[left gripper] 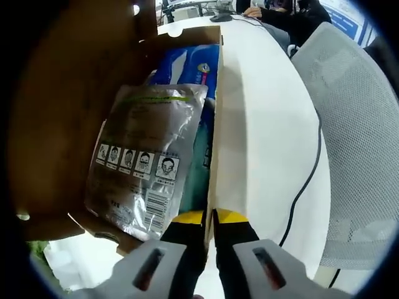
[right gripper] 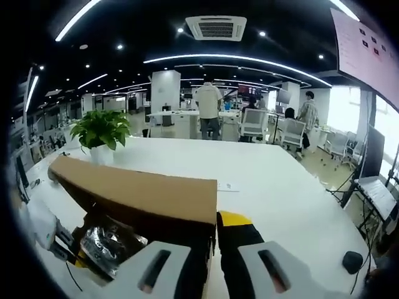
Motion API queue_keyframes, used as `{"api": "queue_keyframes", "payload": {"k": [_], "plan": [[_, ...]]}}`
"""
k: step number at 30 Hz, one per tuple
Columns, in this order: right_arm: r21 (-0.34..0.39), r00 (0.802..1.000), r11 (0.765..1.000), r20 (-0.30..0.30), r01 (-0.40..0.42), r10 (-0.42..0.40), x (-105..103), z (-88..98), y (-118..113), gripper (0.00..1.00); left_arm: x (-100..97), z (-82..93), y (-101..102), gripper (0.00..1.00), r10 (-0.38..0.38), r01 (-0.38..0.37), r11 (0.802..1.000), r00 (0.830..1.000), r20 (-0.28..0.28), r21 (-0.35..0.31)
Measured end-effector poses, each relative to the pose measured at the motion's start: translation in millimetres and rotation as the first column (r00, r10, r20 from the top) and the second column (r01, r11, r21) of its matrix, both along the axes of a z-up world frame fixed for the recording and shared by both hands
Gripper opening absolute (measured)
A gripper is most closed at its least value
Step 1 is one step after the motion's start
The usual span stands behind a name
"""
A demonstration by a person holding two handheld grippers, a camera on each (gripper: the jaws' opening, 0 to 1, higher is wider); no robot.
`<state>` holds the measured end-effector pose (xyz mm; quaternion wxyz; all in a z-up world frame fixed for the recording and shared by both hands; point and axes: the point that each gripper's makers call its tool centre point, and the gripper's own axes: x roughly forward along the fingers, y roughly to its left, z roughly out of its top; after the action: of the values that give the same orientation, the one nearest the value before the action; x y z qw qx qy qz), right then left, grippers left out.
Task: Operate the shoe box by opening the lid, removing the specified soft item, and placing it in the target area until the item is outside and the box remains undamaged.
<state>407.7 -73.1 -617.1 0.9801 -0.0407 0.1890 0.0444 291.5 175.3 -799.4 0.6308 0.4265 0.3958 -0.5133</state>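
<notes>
A brown cardboard shoe box stands open on the white table (left gripper: 268, 118). Its raised lid (left gripper: 62, 93) leans away on the left of the left gripper view. Inside lies a silver plastic packet (left gripper: 143, 156) printed with small pictures, on top of a blue soft package (left gripper: 190, 68). My left gripper (left gripper: 210, 218) is shut on the box's side wall (left gripper: 216, 124), one yellow-tipped jaw on each face. In the right gripper view my right gripper (right gripper: 215, 221) is shut on the edge of the lid (right gripper: 137, 190); its left jaw is hidden behind the cardboard. The silver packet (right gripper: 103, 246) shows under the lid.
A grey mesh chair (left gripper: 358, 124) stands close to the table edge, with a black cable (left gripper: 308, 180) trailing over the edge. A potted plant (right gripper: 100, 131) stands behind the box. A black mouse (right gripper: 352, 261) and a laptop (right gripper: 374, 193) lie at the right. People stand at far desks (right gripper: 209, 109).
</notes>
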Motion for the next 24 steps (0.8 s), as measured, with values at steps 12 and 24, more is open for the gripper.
{"api": "queue_keyframes", "payload": {"k": [12,24], "plan": [[-0.092,0.997,0.994,-0.048,-0.057,0.053,14.2,6.3,3.0,0.0,-2.3,-2.1,5.3,0.02,-0.001,0.002,0.998,1.0,-0.014,0.057],[-0.037,0.996,0.997,-0.069,-0.06,0.058,27.2,9.9,2.5,0.0,-3.3,-2.1,5.1,0.02,-0.001,0.002,0.999,1.0,-0.012,0.055]]}}
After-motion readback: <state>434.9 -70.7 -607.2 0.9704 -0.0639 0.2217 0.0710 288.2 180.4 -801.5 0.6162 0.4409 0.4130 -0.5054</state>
